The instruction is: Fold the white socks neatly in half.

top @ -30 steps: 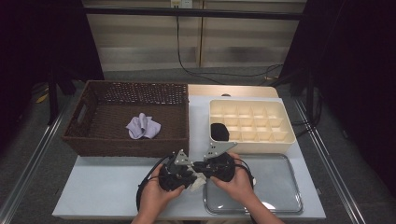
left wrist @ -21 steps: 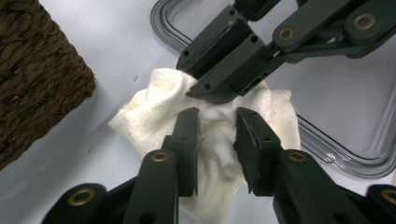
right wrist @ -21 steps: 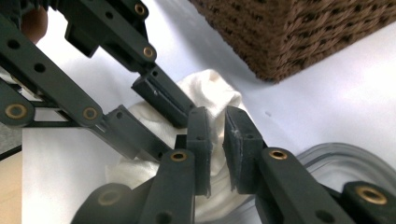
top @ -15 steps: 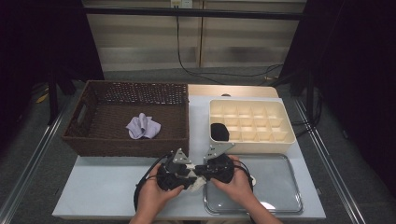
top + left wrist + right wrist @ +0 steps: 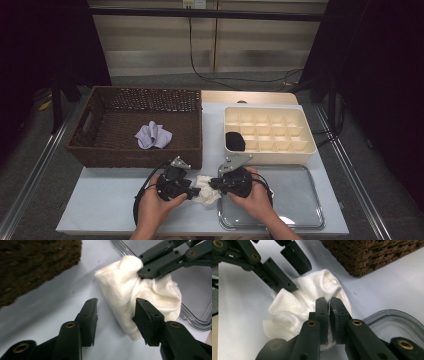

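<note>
A crumpled white cloth (image 5: 206,190) lies on the pale table near the front edge, between my two grippers. My right gripper (image 5: 214,185) comes at it from the right, and its jaws (image 5: 329,300) are shut on a fold of the cloth (image 5: 292,307). My left gripper (image 5: 193,192) faces it from the left. Its jaws (image 5: 116,303) have just been opening and stand apart, with one end of the cloth (image 5: 120,282) lying between them and the left pad clear of it. The right gripper (image 5: 145,265) pinches the cloth's far side.
A brown wicker basket (image 5: 100,125) at the back left holds a lilac cloth (image 5: 153,135). A cream compartment box (image 5: 300,131) at the back right has a black item (image 5: 235,141) in one cell. A clear tray (image 5: 295,205) lies by my right hand.
The left gripper's jaws have spread apart and let go of the white cloth. The right gripper keeps its pinch. Both hands have stayed in place.
</note>
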The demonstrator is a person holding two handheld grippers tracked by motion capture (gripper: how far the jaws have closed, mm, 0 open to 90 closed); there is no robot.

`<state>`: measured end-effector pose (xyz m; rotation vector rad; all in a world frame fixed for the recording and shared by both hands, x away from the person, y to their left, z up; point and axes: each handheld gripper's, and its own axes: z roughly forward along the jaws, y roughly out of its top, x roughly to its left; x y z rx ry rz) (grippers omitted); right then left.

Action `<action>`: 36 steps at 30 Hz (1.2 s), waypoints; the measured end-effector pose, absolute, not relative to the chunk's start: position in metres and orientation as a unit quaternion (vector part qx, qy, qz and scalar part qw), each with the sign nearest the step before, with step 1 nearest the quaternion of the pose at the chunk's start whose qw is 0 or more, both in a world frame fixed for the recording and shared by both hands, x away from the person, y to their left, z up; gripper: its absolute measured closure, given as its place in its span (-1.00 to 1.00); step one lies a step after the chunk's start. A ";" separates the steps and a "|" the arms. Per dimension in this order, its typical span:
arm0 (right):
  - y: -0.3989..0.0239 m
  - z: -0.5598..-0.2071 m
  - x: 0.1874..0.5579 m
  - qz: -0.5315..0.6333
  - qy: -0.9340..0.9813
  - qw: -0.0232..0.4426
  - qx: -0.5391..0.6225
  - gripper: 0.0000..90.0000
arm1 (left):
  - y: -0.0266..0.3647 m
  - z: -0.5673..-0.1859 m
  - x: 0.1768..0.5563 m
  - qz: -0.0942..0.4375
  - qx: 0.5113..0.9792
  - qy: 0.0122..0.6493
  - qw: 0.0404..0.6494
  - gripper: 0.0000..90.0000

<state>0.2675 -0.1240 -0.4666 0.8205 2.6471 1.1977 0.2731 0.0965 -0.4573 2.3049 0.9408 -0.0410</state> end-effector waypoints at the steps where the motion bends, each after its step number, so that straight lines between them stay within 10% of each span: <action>1: -0.124 -0.467 0.267 0.396 0.875 0.061 0.271 0.89 | 0.094 -0.459 0.273 -0.018 0.879 0.354 0.319 0.20; 21: -0.121 -0.465 0.259 0.405 0.877 0.056 0.251 0.95 | 0.086 -0.457 0.268 0.016 0.884 0.355 0.304 0.22; 28: -0.123 -0.466 0.260 0.405 0.876 0.054 0.256 0.97 | 0.081 -0.432 0.259 0.039 0.877 0.334 0.344 0.91; 36: -0.125 -0.466 0.256 0.402 0.878 0.054 0.254 0.98 | 0.069 -0.462 0.273 0.022 0.874 0.353 0.334 1.00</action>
